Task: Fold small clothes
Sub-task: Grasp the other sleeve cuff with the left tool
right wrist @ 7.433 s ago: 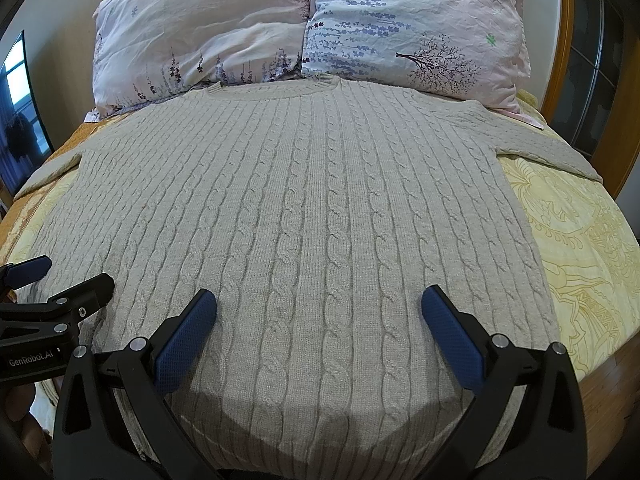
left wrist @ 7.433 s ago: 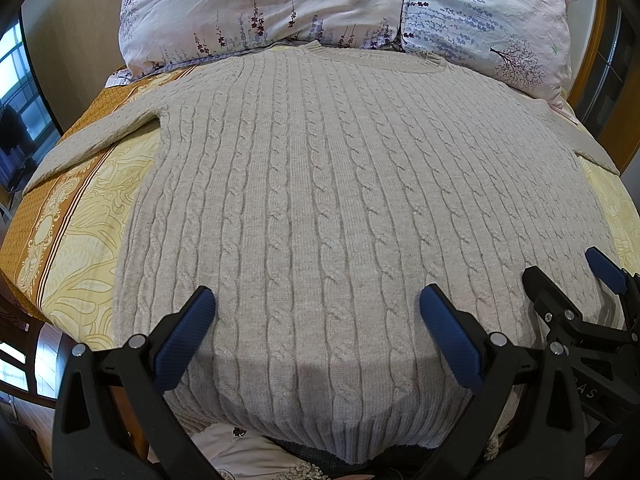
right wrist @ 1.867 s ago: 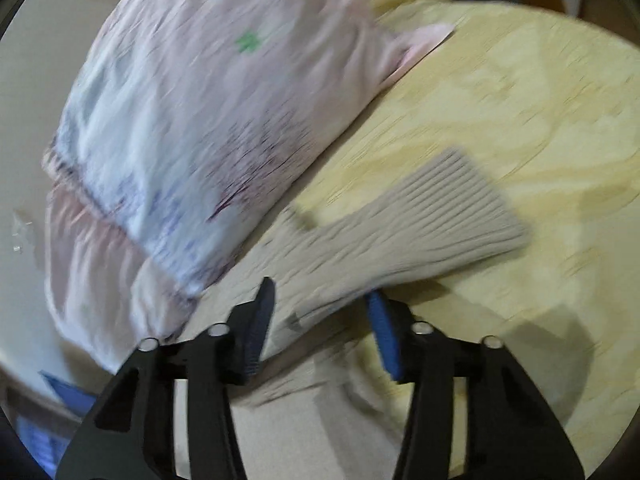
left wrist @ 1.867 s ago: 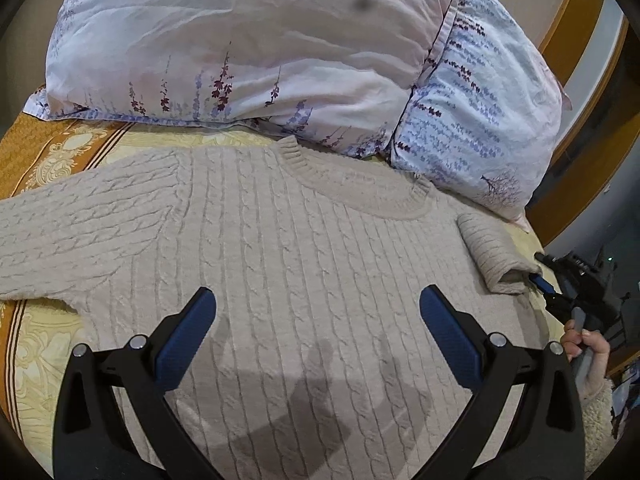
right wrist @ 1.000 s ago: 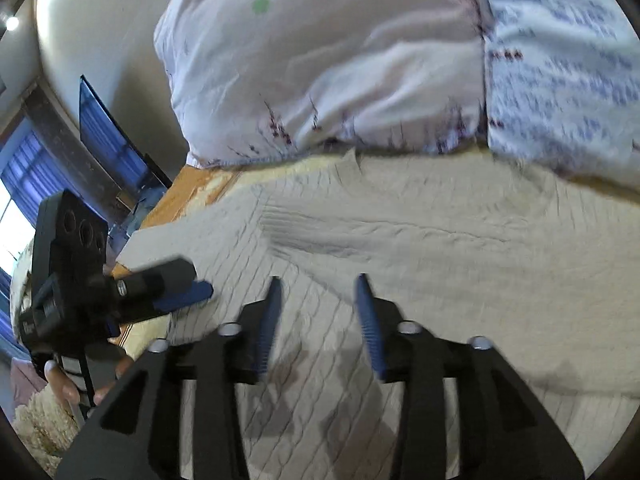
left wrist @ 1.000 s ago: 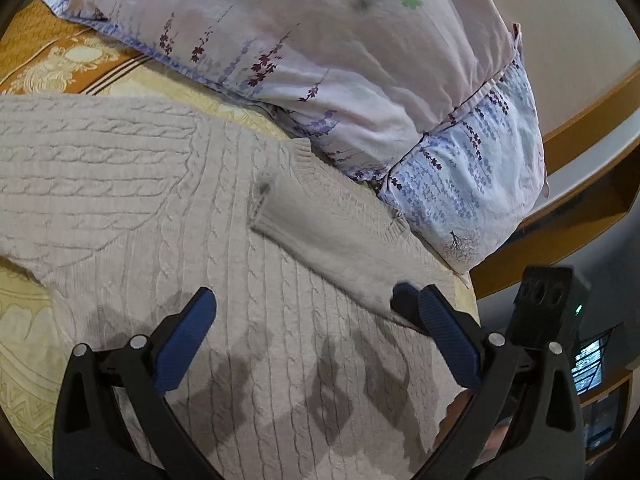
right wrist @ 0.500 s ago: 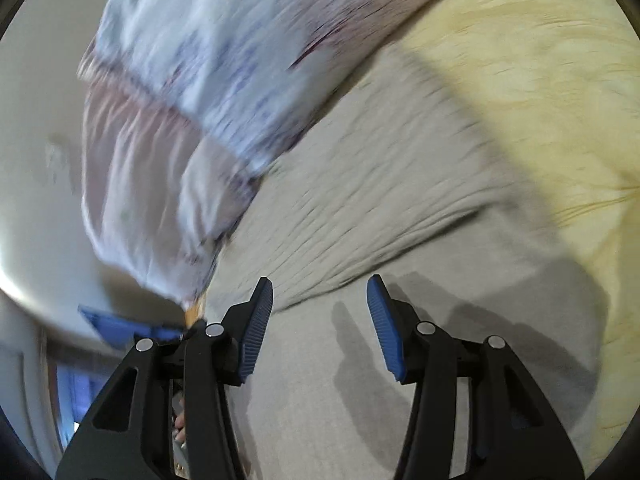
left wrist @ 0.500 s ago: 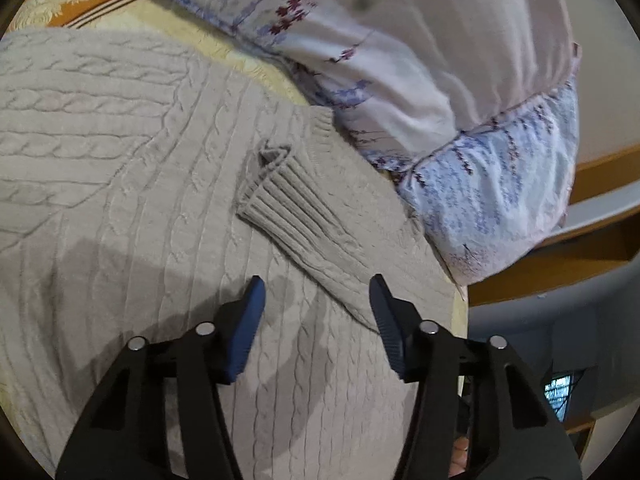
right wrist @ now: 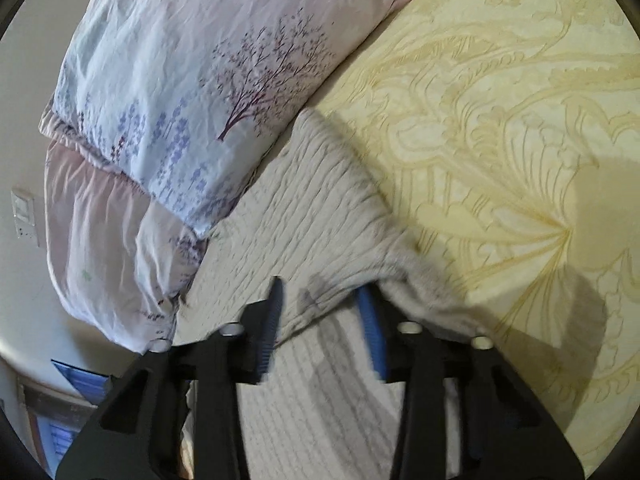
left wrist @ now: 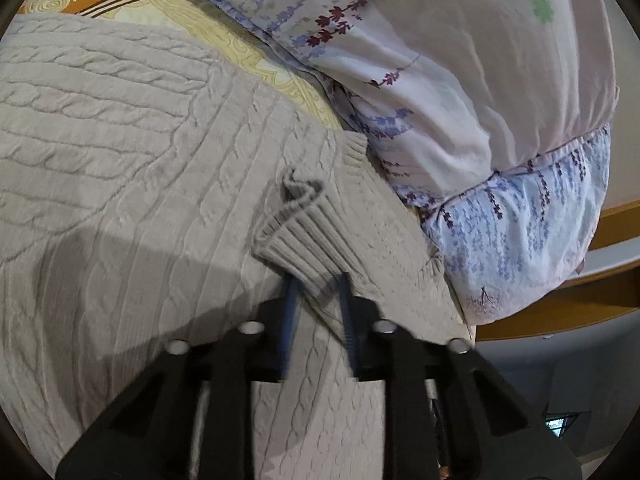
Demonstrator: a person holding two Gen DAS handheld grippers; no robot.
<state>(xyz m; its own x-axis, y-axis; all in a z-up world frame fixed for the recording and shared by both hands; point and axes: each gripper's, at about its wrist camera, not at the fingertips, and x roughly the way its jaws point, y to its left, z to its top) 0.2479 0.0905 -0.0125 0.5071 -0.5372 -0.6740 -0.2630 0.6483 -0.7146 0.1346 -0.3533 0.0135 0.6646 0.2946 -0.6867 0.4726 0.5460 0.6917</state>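
A beige cable-knit sweater [left wrist: 120,184] lies flat on the bed, neck toward the pillows. Its right sleeve is folded across the chest, and the ribbed cuff [left wrist: 296,228] lies near the collar. My left gripper [left wrist: 316,292] is nearly closed around the sleeve just behind the cuff. In the right wrist view my right gripper [right wrist: 320,304] is partly closed around the fold of the sweater [right wrist: 320,216] at the shoulder edge, with cloth between the blue pads.
Two floral pillows [left wrist: 460,80] lie against the headboard just beyond the collar; one also shows in the right wrist view [right wrist: 192,80]. The yellow patterned bedspread [right wrist: 500,140] spreads to the right of the sweater. A wooden bed frame [left wrist: 560,308] is at the right.
Both grippers have narrowed from half open. The left one has closed in on the folded sleeve behind the cuff; the right one has closed on the shoulder fold.
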